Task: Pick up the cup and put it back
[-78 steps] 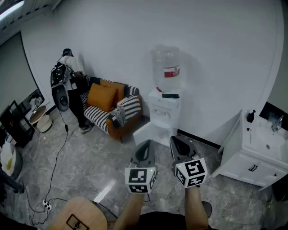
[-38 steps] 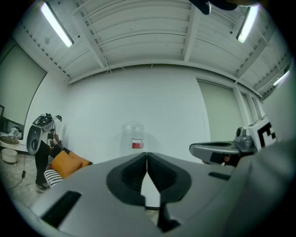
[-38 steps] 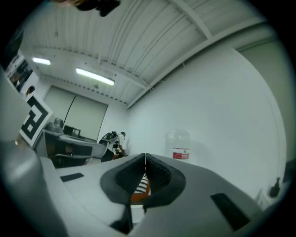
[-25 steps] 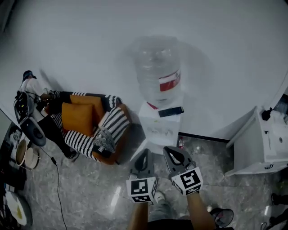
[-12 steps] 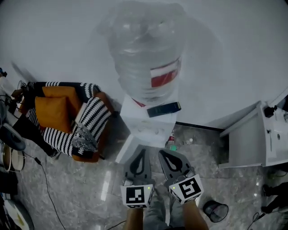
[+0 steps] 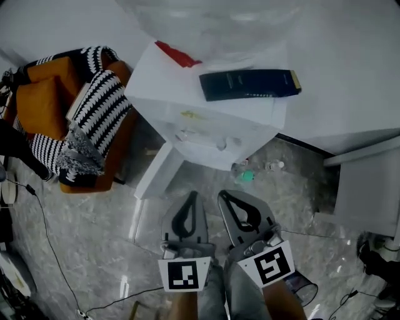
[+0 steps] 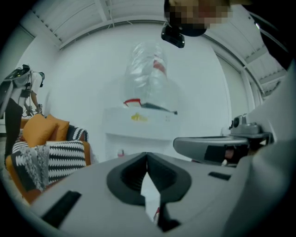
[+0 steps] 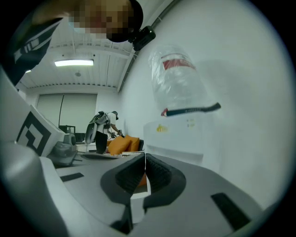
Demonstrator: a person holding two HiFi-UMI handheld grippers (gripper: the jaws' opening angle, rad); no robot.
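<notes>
No cup shows in any view. A white water dispenser stands against the wall with a clear bottle on top and a dark flat object lying on its lid. My left gripper and right gripper hang side by side over the floor in front of it, both shut with nothing between the jaws. In the left gripper view the dispenser rises beyond the closed left gripper. The right gripper view shows the dispenser past the closed right gripper.
An orange sofa with striped cushions stands left of the dispenser. A white cabinet is at the right. Small bottles lie on the floor by the dispenser's foot. A black bin and a cable are on the floor. A person stands far off.
The dispenser has grown much larger and slid to the top of the head view as I came closer. Both grippers stayed shut and side by side, now lower in front of it.
</notes>
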